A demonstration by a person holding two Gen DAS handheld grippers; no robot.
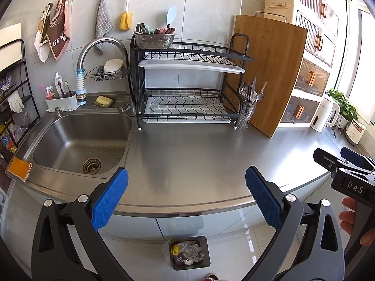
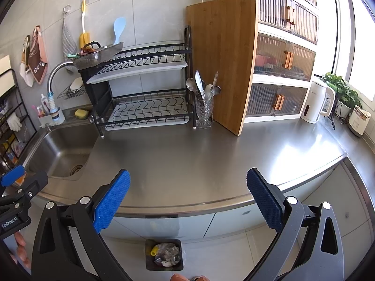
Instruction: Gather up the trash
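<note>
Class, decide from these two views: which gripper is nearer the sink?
Left. The left gripper hangs open just right of the sink; the right gripper is open farther right along the counter.

2 wrist views facing the counter (image 1: pixel 187 154) from above its front edge, sharing dish rack (image 2: pixel 145 89) at 12 o'clock, bin (image 1: pixel 189 253) at 6
</note>
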